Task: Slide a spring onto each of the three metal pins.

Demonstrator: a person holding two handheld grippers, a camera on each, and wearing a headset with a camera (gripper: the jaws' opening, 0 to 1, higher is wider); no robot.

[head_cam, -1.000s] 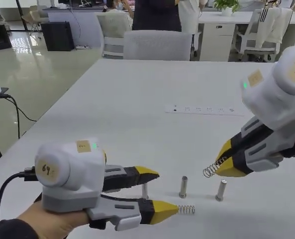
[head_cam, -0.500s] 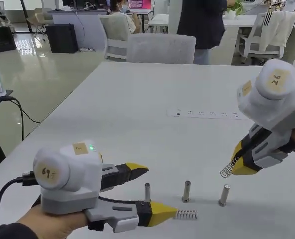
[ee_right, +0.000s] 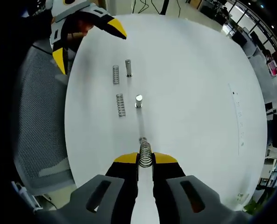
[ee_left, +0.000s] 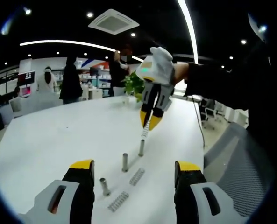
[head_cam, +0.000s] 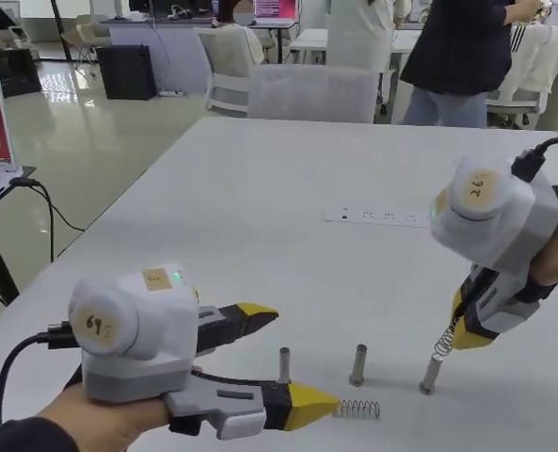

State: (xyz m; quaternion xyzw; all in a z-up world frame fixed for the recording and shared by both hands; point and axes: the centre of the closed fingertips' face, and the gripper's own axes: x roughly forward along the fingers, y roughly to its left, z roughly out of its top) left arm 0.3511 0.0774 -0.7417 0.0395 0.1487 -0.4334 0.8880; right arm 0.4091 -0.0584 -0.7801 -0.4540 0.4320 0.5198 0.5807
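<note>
Three short metal pins stand upright in a row on the white table: left pin (head_cam: 283,363), middle pin (head_cam: 358,364), right pin (head_cam: 431,374). My right gripper (head_cam: 465,334) is shut on a spring (head_cam: 444,342) that hangs tilted, its lower end meeting the top of the right pin; from the left gripper view the same spring (ee_left: 146,128) sits just over that pin (ee_left: 141,147). My left gripper (head_cam: 288,358) is open around the left pin, low over the table. A loose spring (head_cam: 357,409) lies by its lower fingertip. Two loose springs (ee_right: 115,74) (ee_right: 120,105) lie beside the pins.
A flat white power strip (head_cam: 377,217) lies further back on the table (head_cam: 260,207). Grey chairs (head_cam: 311,92) stand at the far edge, with people standing behind them. A black cable (head_cam: 34,217) hangs off the left side over the floor.
My right gripper has come down and to the right with the spring, from above the gap between the pins to the top of the right pin. The left gripper has stayed put.
</note>
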